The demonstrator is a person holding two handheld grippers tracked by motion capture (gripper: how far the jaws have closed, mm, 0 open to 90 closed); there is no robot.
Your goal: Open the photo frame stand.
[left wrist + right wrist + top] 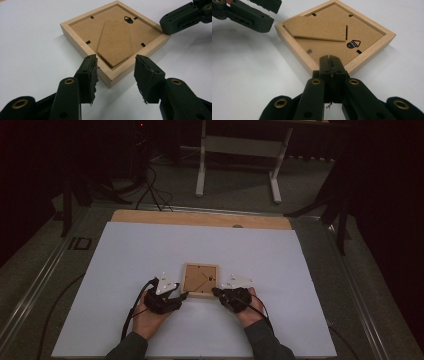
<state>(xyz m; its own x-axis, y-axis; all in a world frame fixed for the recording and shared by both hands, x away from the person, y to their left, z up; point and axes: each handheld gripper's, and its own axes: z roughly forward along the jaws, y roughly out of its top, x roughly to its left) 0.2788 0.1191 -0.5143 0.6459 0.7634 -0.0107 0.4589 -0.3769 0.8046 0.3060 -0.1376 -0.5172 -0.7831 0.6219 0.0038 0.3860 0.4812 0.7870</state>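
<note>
A light wooden picture frame lies face down on the white sheet, its brown backing and folded stand flap facing up. A small metal hanger sits on the backing. My left gripper is open at the frame's near left corner. In the left gripper view its jaws straddle that corner without pressing on it. My right gripper is shut, with nothing between the jaws. Its joined tips reach over the frame's near right corner, where the wooden rim meets them.
The white sheet covers most of the table, with a wooden strip bare at the far edge. Beyond the table stand a white table base and cables on the floor. A person's hands and sleeves come in at the bottom.
</note>
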